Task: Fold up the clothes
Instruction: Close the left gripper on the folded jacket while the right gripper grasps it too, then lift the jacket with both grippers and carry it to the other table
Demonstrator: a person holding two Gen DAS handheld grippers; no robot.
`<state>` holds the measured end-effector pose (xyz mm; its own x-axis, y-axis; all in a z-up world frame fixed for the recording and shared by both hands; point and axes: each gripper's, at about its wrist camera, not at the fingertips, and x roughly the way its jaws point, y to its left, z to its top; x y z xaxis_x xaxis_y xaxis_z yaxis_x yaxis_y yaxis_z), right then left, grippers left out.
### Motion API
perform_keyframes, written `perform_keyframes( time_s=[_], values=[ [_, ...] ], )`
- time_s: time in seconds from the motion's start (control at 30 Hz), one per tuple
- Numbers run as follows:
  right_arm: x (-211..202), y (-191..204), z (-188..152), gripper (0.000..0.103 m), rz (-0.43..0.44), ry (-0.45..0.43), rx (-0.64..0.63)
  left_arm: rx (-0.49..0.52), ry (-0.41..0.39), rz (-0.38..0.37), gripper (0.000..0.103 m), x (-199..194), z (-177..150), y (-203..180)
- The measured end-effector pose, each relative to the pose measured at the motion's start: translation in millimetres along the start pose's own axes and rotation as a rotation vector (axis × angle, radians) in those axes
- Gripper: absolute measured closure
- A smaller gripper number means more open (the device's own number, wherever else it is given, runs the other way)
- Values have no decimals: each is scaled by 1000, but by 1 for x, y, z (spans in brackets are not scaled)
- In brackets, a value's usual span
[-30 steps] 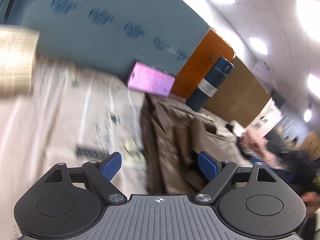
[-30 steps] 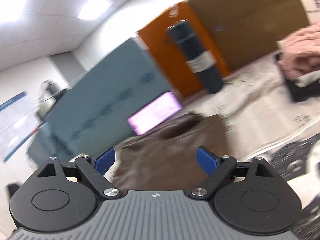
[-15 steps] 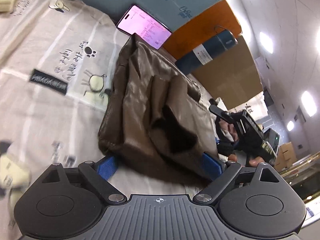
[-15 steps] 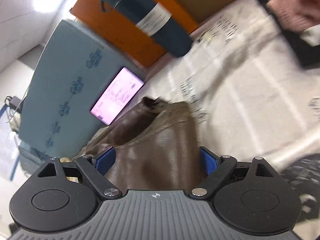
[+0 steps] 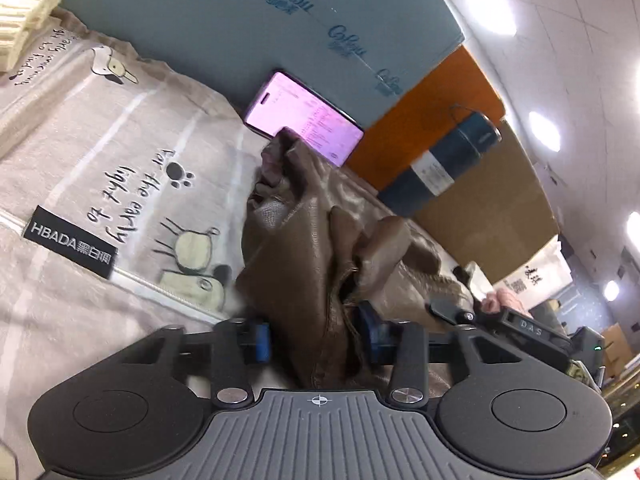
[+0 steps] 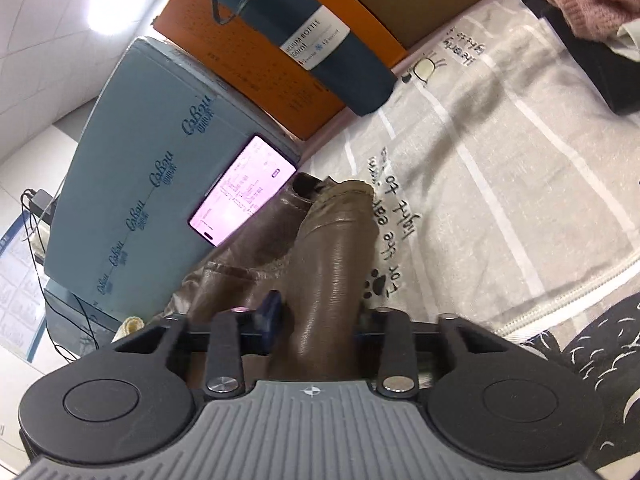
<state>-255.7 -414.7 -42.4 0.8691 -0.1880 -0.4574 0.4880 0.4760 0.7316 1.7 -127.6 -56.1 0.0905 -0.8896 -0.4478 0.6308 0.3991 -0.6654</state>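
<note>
Your garment [image 5: 320, 256] lies mid-frame on the printed cloth [image 5: 100, 160], running up toward the phone [image 5: 304, 120] leaning on the board [image 5: 240, 20] behind. The flask [image 5: 440, 164] stands to the phone's right.

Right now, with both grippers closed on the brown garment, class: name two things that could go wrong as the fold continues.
1. The brown leather-like garment looks smooth and thick; it may slip from the right gripper or the left gripper when lifted.
2. The lit phone leans right beside the garment's far end, and the blue bottle stands behind it; a swinging fold could knock either over.
</note>
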Motion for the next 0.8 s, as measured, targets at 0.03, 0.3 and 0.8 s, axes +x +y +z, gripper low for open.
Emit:
perform_keyframes(
  time_s=[0.03,0.3,0.8],
  values=[
    [0,0,-1,75,1,-2,-4,6,-4,0,66,-1,0,-1],
    [-10,1,-5,90,109,-49,-17,42,-42,-34,73,-8,-2,-4],
    [-16,123,-37,91,424,-13,-138,129,-338,-63,75,-143,2,2]
  ],
)
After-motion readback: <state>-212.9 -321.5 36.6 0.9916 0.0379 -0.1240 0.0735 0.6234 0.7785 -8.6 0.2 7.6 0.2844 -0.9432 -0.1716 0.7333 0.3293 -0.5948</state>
